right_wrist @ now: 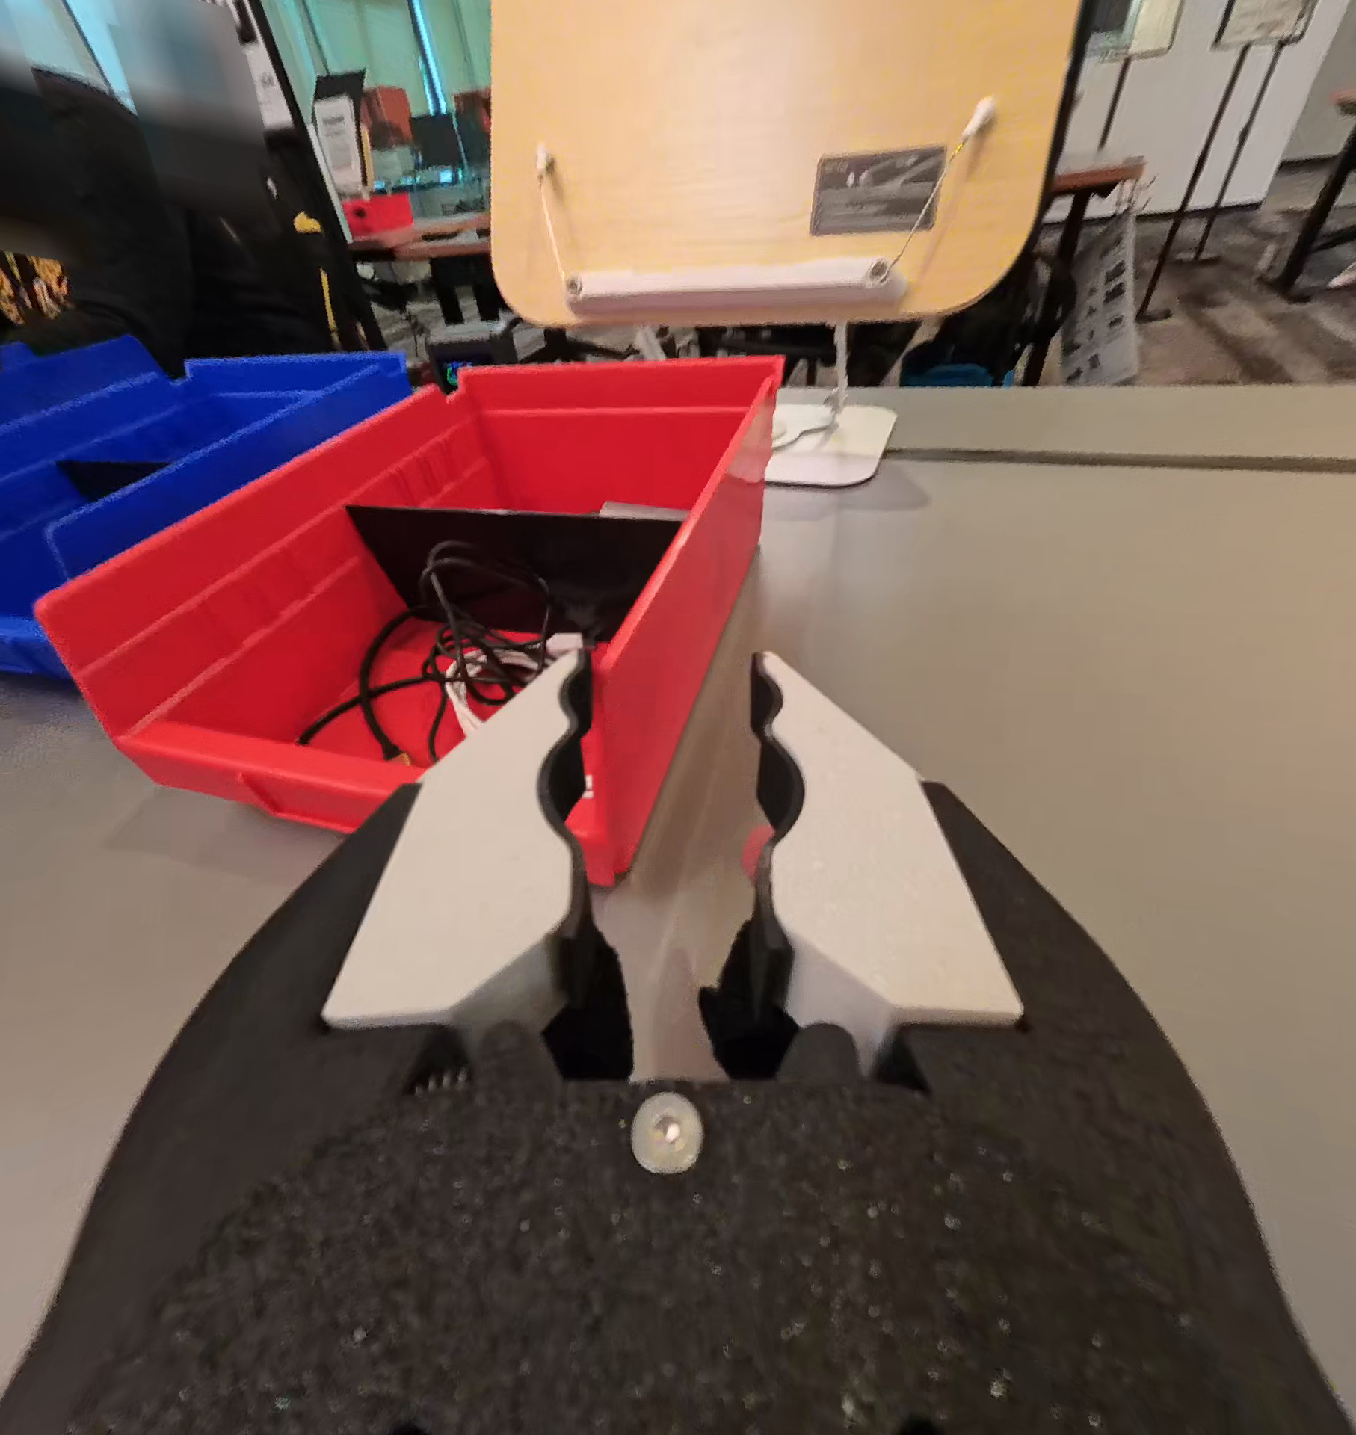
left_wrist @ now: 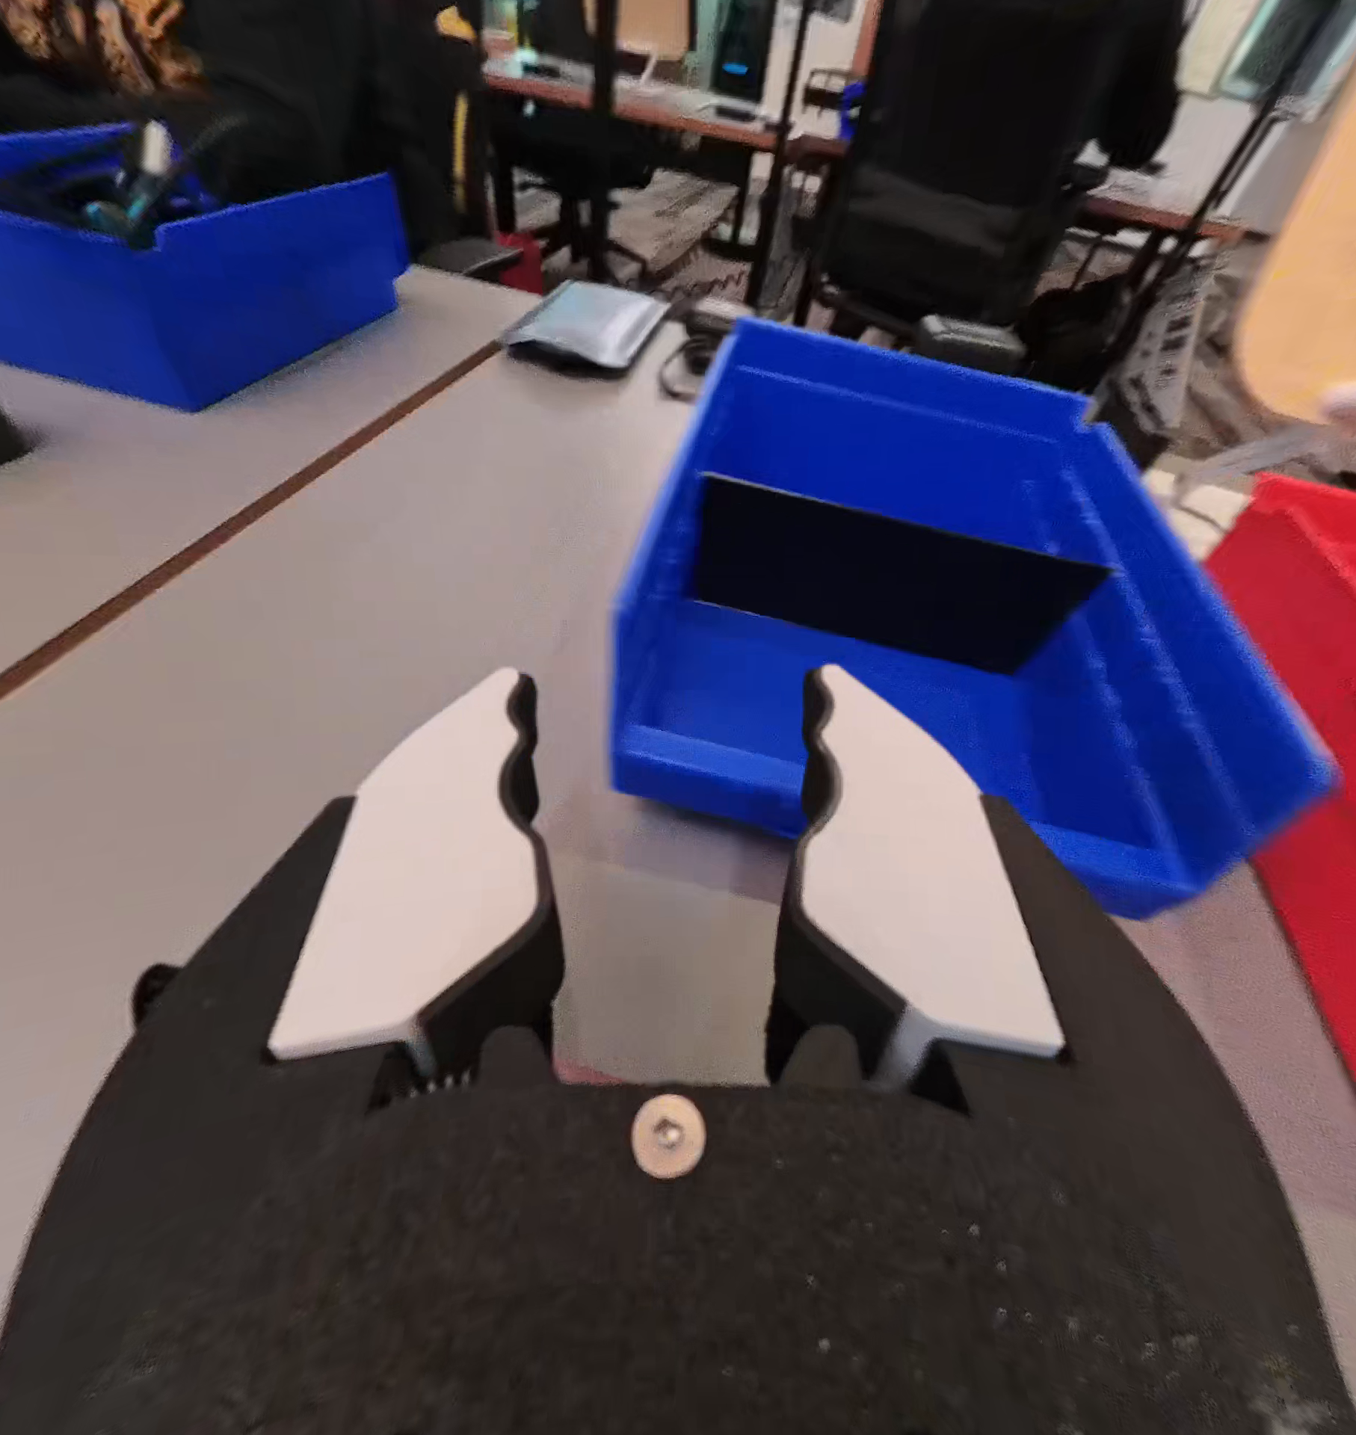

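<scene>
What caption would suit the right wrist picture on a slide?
Open right tool hovers beside a red bin holding tangled cables, blue bin behind.

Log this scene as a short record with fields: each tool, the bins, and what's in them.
left tool: open, holding nothing, over the grey table, nearest the blue bin
right tool: open, holding nothing, astride the red bin's near right corner
blue bin: black divider, near compartment empty
red bin: black divider, tangled cables in front of it
far blue bin: holds blurred items
</scene>
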The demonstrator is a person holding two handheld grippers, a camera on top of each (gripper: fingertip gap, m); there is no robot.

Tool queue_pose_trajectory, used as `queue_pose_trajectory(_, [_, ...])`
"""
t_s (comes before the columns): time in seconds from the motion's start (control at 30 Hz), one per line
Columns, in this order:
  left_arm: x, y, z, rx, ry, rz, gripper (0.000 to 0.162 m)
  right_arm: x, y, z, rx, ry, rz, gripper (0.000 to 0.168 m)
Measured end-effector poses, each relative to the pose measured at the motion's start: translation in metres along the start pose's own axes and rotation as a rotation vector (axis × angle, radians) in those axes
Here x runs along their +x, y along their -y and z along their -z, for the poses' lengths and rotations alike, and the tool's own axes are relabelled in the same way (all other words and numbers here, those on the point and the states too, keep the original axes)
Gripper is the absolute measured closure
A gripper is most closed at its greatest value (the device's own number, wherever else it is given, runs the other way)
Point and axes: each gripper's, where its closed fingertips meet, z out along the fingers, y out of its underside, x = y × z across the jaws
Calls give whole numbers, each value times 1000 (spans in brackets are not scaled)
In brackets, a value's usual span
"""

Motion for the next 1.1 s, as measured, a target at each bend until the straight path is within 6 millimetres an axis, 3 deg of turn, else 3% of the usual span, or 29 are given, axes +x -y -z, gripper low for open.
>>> queue_pose_trajectory(0.1, [-32,-11,-21,-91,-19,-27,93,3,7,9,48,-20,14,130])
queue_pose_trajectory(0.2, [-18,-16,-40,-120,-138,-54,92,5,7,16,57,-44,53,131])
queue_pose_trajectory(0.3, [-17,-24,-62,-156,-76,-62,96,5,7,24,72,-65,110,132])
queue_pose_trajectory(0.33, [-15,-28,-69,-174,-61,-65,103,5,9,27,82,-69,132,133])
queue_pose_trajectory(0.37, [-13,-31,-74,-186,-51,-82,120,4,10,31,92,-73,153,134])
queue_pose_trajectory(0.4, [-11,-36,-77,-204,-46,-112,150,3,10,33,97,-83,169,134])
queue_pose_trajectory(0.47, [-4,-37,-76,-217,-99,-126,158,-4,9,40,86,-110,197,134])
queue_pose_trajectory(0.53, [7,-43,-66,-252,-193,-81,157,-29,1,44,50,-116,229,139])
queue_pose_trajectory(0.67, [2,-52,-38,-308,-166,-156,158,-136,-28,36,-60,151,168,137])
queue_pose_trajectory(0.8, [-1,-64,1,-299,-124,-198,159,-219,-43,11,-151,350,62,124])
queue_pose_trajectory(0.9, [-2,-72,27,-297,-92,-216,159,-250,-46,-17,-165,332,68,121])
queue_pose_trajectory(1.03, [0,-79,51,-296,-64,-236,158,-267,-59,-47,-228,242,126,118])
queue_pose_trajectory(1.1, [1,-81,58,-294,-61,-249,158,-271,-65,-55,-249,209,148,126])
